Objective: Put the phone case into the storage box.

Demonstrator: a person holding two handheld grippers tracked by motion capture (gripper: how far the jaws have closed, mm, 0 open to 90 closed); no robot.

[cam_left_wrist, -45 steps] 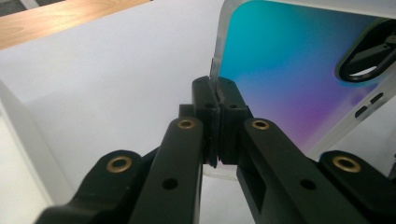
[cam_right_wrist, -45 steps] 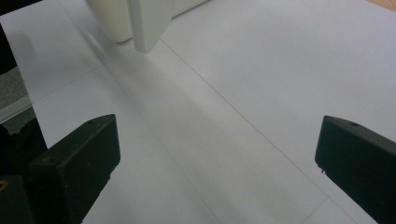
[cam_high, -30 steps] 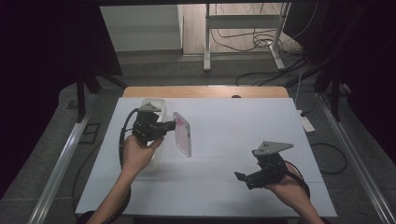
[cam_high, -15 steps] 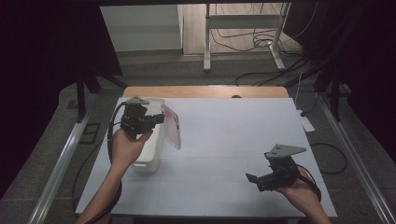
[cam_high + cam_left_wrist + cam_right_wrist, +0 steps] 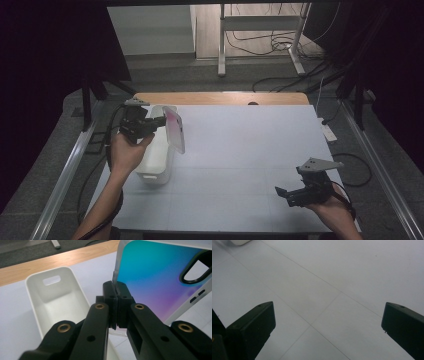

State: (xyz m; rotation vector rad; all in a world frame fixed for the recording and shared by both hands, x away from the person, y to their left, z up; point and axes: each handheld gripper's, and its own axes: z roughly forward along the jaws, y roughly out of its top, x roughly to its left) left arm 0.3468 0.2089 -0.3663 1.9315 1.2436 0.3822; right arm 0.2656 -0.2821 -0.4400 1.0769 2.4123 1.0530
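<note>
My left gripper (image 5: 159,121) is shut on the edge of a phone case (image 5: 174,129) and holds it in the air above a white bin (image 5: 156,159) at the table's left. In the left gripper view the pads (image 5: 117,305) pinch the case's rim, and the case (image 5: 160,277) shows a blue-to-purple face with a camera cutout. The empty white bin (image 5: 53,300) lies just behind and left of the jaws. My right gripper (image 5: 283,193) hovers low over the table's front right, open, nothing between its fingers (image 5: 253,327).
The white table (image 5: 250,145) has a wooden strip (image 5: 220,98) along its far edge. A small white object (image 5: 329,133) lies at the right edge. Cables and a metal stand lie on the floor beyond.
My left hand has carried the phone case leftward and away, from right of the bin to over its far end. My right hand has drifted right and toward the front edge.
</note>
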